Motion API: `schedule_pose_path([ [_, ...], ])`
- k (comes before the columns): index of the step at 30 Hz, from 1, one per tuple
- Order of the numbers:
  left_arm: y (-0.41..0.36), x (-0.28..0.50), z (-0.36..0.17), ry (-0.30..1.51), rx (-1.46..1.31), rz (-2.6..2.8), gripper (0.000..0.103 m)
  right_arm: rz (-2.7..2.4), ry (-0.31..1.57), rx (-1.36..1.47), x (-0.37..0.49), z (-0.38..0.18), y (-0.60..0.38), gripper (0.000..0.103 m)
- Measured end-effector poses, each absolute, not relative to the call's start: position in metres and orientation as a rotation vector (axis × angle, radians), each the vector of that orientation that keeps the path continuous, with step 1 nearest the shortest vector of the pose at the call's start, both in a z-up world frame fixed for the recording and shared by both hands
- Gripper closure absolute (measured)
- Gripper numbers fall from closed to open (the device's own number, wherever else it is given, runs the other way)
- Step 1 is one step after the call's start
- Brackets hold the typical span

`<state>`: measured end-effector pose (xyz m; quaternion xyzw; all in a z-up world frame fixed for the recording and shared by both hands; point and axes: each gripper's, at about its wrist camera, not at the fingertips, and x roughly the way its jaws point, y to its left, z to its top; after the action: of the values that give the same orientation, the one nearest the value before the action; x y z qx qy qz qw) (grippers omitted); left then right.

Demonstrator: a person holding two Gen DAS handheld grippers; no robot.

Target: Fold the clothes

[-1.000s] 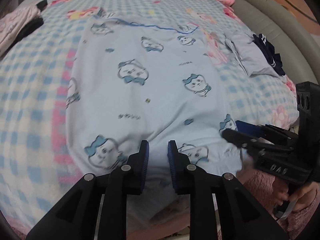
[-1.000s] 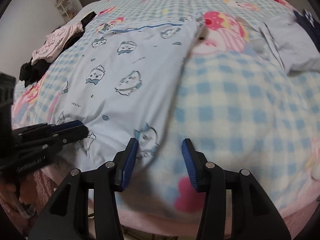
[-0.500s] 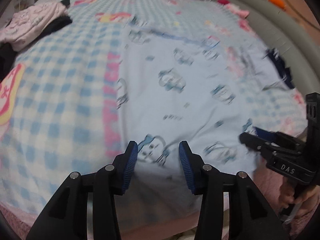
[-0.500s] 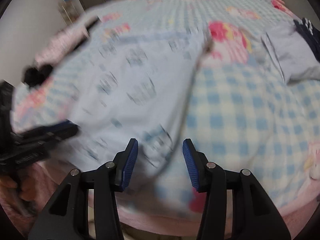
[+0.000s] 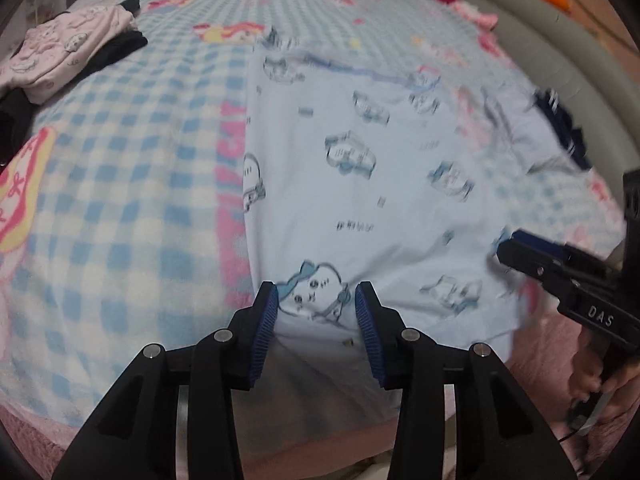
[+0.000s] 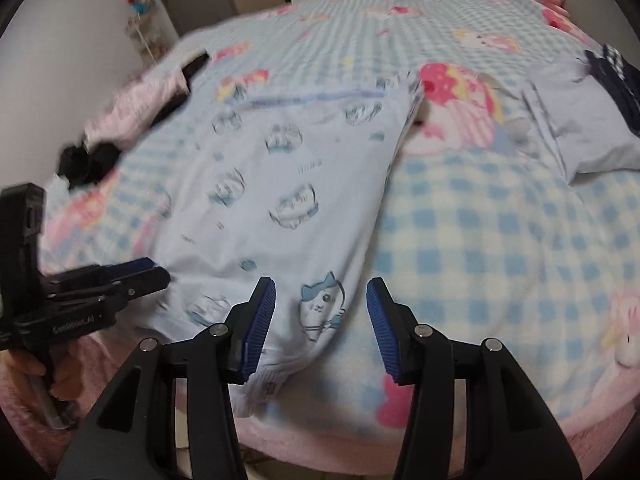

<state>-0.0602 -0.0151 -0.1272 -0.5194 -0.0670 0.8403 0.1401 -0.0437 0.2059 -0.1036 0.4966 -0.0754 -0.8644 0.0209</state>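
Observation:
A light blue garment with cartoon prints (image 5: 360,184) (image 6: 280,184) lies spread flat on the bed, its near hem hanging over the front edge. My left gripper (image 5: 316,300) is open, its fingers either side of the hem near the garment's left corner. My right gripper (image 6: 320,300) is open over the hem near the right corner. Each gripper shows from the side in the other's view: the right gripper (image 5: 560,276) at the right, the left gripper (image 6: 100,288) at the left. Nothing is held.
A blue-and-white checked blanket (image 5: 120,200) (image 6: 500,240) covers the bed. A pink and black clothes pile (image 5: 68,52) (image 6: 132,112) sits far left. A folded grey piece with a dark navy item (image 6: 592,112) (image 5: 560,136) lies at the right. A grey padded bed rim (image 5: 560,48) curves along the right.
The left gripper has opened wider and shifted left along the hem. The right gripper has stayed open and moved in over the right corner. The garment lies as before.

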Motion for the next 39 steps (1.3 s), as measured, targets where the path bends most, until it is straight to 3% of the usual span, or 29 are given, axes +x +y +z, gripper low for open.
schedule_pose_path([
  [3,-0.020,-0.055,-0.129,-0.165,-1.524,2.407,0.060,-2.652,-0.229,1.624,-0.035,-0.123,0.212,0.054],
  [9,-0.041,-0.054,-0.120,-0.261,-1.515,2.359,0.060,-2.632,-0.352,1.580,-0.021,-0.104,0.232,0.054],
  [14,-0.022,-0.082,-0.100,-0.144,-1.411,2.437,0.060,-2.697,-0.345,1.464,-0.046,-0.075,0.232,0.053],
  [25,-0.012,-0.139,-0.136,-0.034,-1.500,2.412,0.060,-2.696,-0.150,1.613,-0.104,-0.120,0.232,0.053],
  [30,-0.029,-0.133,-0.128,-0.032,-1.491,2.446,0.059,-2.674,-0.341,1.601,-0.083,-0.122,0.257,0.052],
  [33,-0.039,-0.145,-0.121,-0.133,-1.461,2.443,0.059,-2.711,-0.320,1.552,-0.087,-0.105,0.254,0.052],
  [39,-0.016,-0.201,-0.116,-0.057,-1.439,2.440,0.059,-2.824,-0.303,1.524,-0.129,-0.085,0.260,0.052],
])
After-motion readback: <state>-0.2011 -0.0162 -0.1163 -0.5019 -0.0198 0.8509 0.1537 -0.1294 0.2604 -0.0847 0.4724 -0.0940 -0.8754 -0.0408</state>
